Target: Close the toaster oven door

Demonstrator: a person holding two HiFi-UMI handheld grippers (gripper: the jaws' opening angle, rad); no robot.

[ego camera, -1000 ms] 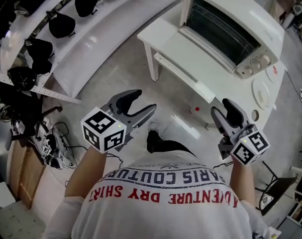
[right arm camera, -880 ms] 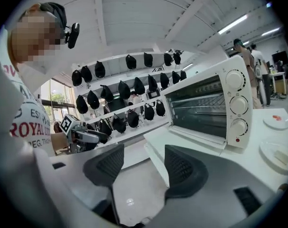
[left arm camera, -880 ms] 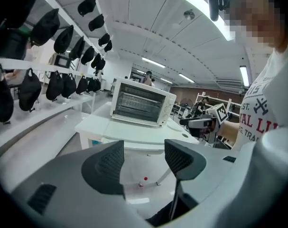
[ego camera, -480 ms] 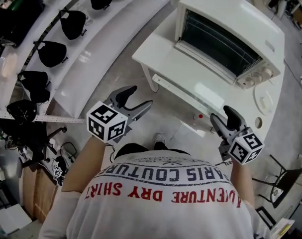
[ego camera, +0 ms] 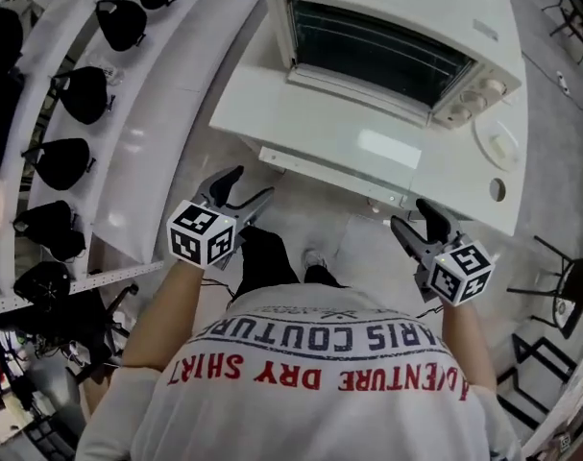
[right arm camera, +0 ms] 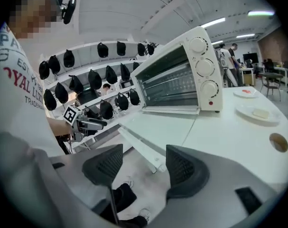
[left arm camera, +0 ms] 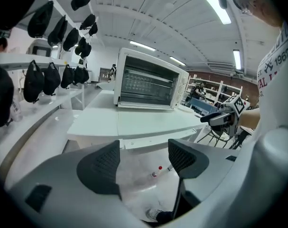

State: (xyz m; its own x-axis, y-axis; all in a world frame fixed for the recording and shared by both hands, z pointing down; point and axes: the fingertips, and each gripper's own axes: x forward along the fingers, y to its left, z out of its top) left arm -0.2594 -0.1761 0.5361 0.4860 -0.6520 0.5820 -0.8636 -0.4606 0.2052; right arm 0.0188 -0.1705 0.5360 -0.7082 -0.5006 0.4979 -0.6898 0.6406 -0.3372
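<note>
A white toaster oven (ego camera: 397, 27) stands on a white table (ego camera: 523, 104). Its door (ego camera: 329, 133) lies open and flat towards me, the handle bar (ego camera: 329, 174) at its near edge. My left gripper (ego camera: 251, 185) hovers just below the handle's left end. Its jaws are opening, with nothing between them. My right gripper (ego camera: 408, 214) is open and empty below the handle's right end. In the left gripper view the oven (left arm camera: 151, 84) and handle (left arm camera: 148, 141) lie beyond the gripper (left arm camera: 144, 152). The right gripper view shows the handle (right arm camera: 140, 148) just past the gripper (right arm camera: 139, 163).
Curved white shelves with several black caps (ego camera: 80, 94) run along the left. Two plates (right arm camera: 257, 113) and a small brown disc (right arm camera: 279, 142) lie on the table right of the oven. A red-capped bottle (left arm camera: 156, 172) lies on the floor. A black chair (ego camera: 565, 286) stands at the right.
The oven and its open door have come nearer in the head view. Both grippers now sit close under the door's near edge, and their jaws stand wider apart.
</note>
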